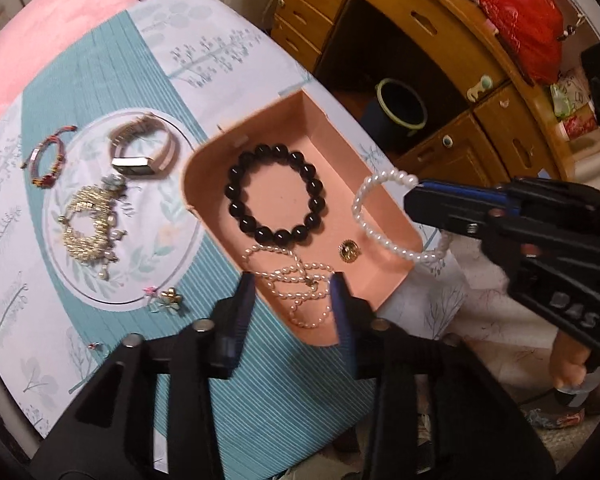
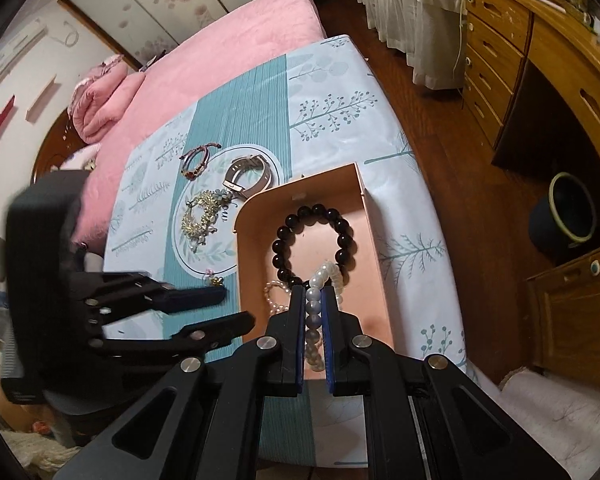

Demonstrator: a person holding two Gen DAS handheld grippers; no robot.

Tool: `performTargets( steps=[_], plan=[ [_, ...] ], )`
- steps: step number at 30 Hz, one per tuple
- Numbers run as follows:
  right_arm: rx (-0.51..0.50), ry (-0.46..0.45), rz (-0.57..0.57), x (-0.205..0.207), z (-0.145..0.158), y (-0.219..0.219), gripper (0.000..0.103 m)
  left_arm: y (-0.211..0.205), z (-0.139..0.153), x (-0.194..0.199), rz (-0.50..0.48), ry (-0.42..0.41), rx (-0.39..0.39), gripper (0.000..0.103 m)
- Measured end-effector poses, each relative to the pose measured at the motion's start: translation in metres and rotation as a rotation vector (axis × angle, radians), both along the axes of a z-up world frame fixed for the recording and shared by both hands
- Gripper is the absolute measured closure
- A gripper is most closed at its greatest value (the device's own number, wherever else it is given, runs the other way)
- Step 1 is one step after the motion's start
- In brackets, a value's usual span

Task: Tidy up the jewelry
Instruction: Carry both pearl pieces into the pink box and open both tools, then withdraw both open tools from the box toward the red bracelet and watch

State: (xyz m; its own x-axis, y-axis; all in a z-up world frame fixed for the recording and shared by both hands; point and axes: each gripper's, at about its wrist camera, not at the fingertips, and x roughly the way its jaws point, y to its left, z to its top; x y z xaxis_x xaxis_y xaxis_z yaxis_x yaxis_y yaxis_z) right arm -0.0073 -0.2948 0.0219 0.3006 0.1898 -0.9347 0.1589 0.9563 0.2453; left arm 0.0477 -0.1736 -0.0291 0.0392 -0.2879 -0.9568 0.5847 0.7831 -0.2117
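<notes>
We see a pink plush bed cover (image 2: 236,36) running behind a table spread with a pale blue and teal cloth printed with leaves and trees (image 1: 100,80), and to the right a wooden desk with drawers (image 1: 440,20) over a dark round bin with a pale green rim (image 1: 401,108). On the cloth rests an open salmon-pink cardboard box (image 1: 388,208), one corner rounded. Inside it lies a round bracelet of large glossy black beads (image 1: 276,196), and below that a loose tangle of small white pearl strands (image 1: 300,284) with a small gold button-like piece (image 1: 349,251) beside it. Our left gripper (image 1: 294,312) hangs over the near edge of the box with its jaws partly apart, nothing pressed between them; the pearl strands lie under the gap. Our right gripper (image 2: 314,320) has its jaws narrow and clamped on a bracelet of white round pearls (image 1: 384,220), which dangles over the right side of the box, its lower loop past the box wall in the left wrist view. Left of the box, inside a printed oval on the cloth, sit a rose-gold watch with a rectangular face (image 1: 144,152) and a gold chain bracelet with pearl drops (image 1: 90,224). Further left lies a red and gold woven cord bracelet (image 1: 48,158). Nearest us, on the oval's edge, is a tiny gold and green flower brooch (image 1: 166,298).
</notes>
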Motion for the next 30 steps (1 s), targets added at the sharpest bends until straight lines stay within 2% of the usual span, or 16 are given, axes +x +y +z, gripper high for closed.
performTargets(
  steps=[7, 10, 12, 13, 30],
  plan=[
    [-0.039, -0.005, 0.023, 0.019, 0.002, 0.01, 0.095, 0.026, 0.026, 0.009, 0.069, -0.05, 0.005, 0.064],
    [-0.022, -0.001, 0.025, 0.028, 0.004, 0.014, 0.093, 0.045, 0.034, 0.013, 0.115, -0.051, -0.002, 0.064],
    [-0.009, 0.001, 0.024, 0.031, 0.006, 0.016, 0.083, 0.055, 0.038, 0.015, 0.139, -0.051, -0.007, 0.064],
    [-0.005, -0.005, 0.022, 0.034, 0.009, 0.018, 0.081, 0.061, 0.039, 0.016, 0.153, -0.053, -0.009, 0.064],
    [-0.095, -0.007, 0.04, 0.047, 0.036, 0.058, 0.081, 0.146, 0.059, 0.029, 0.307, -0.094, -0.063, 0.064]
  ],
)
